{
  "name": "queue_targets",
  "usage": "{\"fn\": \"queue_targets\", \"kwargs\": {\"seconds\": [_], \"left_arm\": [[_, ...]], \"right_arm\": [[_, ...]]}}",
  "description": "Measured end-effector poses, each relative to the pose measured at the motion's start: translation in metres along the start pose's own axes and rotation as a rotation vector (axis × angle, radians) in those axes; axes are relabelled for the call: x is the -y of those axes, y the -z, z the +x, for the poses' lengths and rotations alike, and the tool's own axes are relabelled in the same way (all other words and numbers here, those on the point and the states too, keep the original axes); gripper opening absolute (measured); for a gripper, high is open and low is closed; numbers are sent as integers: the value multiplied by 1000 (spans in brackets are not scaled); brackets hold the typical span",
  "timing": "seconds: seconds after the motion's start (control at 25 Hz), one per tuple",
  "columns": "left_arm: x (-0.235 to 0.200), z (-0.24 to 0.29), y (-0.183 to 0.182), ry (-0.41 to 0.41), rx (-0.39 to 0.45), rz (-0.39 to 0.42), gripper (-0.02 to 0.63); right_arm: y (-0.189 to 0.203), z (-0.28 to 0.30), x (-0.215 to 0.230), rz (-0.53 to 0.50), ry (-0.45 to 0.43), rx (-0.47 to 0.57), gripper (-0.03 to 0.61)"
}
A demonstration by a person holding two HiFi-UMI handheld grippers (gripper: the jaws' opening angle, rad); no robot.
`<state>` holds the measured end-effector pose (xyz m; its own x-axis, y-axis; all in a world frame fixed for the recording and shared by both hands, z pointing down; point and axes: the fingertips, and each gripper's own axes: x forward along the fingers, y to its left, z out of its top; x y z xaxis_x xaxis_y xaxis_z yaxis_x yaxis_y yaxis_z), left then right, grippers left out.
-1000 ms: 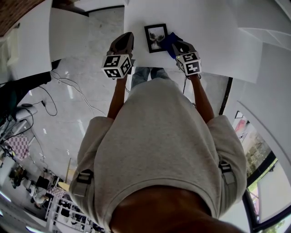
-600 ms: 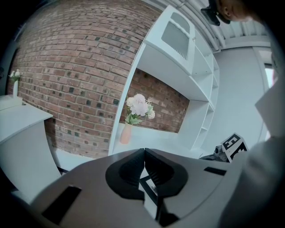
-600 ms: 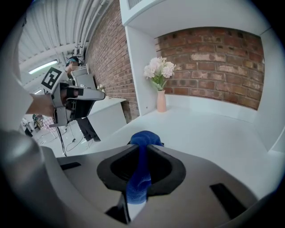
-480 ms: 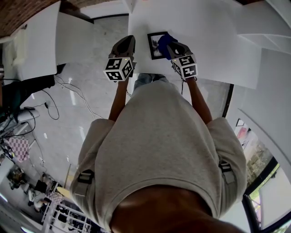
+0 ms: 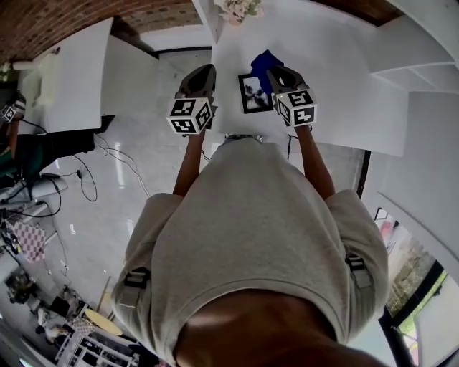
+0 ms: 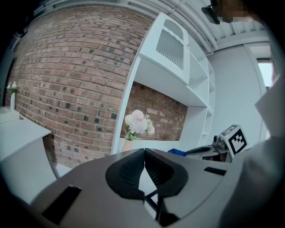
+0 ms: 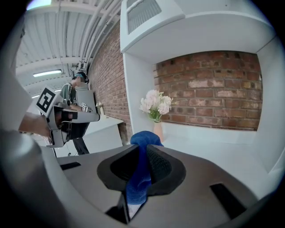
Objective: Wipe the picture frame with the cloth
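A small black picture frame (image 5: 255, 93) lies flat on the white table (image 5: 330, 64), close to its near edge. My right gripper (image 5: 275, 73) hovers over the frame's far right corner, shut on a blue cloth (image 5: 263, 63) that bulges out past its tips. In the right gripper view the blue cloth (image 7: 141, 169) is pinched between the jaws. My left gripper (image 5: 204, 69) is left of the frame, at the table's left edge, shut and empty; in the left gripper view its jaws (image 6: 144, 152) meet with nothing between them. The frame is out of sight in both gripper views.
A vase of pale flowers (image 5: 240, 7) stands at the table's far side, against a brick wall (image 7: 213, 89). White shelving (image 5: 423, 64) rises to the right. White tables (image 5: 64, 79) and cables on the floor (image 5: 107, 154) lie to the left. A person (image 7: 73, 91) stands far off.
My right gripper carried the blue cloth from the frame's right side over its right part to its far right corner. The head view tilted, so the frame sits lower in the picture.
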<state>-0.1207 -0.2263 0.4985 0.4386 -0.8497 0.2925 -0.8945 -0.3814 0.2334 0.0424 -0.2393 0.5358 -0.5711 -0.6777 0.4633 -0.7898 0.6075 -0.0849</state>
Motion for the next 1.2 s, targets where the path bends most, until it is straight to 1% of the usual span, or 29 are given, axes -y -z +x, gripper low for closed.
{"fn": "queue_targets", "kwargs": {"seconds": [0.44, 0.64, 0.92, 1.2], "left_arm": [[2, -2, -58, 4, 102, 63, 15], [2, 2, -80, 10, 143, 83, 15], [7, 7, -109, 16, 196, 119, 15], [7, 12, -119, 18, 210, 128, 15]], "right_arm": [[-73, -23, 14, -25, 50, 158, 66], [-100, -31, 21, -42, 71, 213, 66], [-120, -40, 29, -54, 89, 263, 66], [-129, -42, 36, -56, 110, 280, 64]]}}
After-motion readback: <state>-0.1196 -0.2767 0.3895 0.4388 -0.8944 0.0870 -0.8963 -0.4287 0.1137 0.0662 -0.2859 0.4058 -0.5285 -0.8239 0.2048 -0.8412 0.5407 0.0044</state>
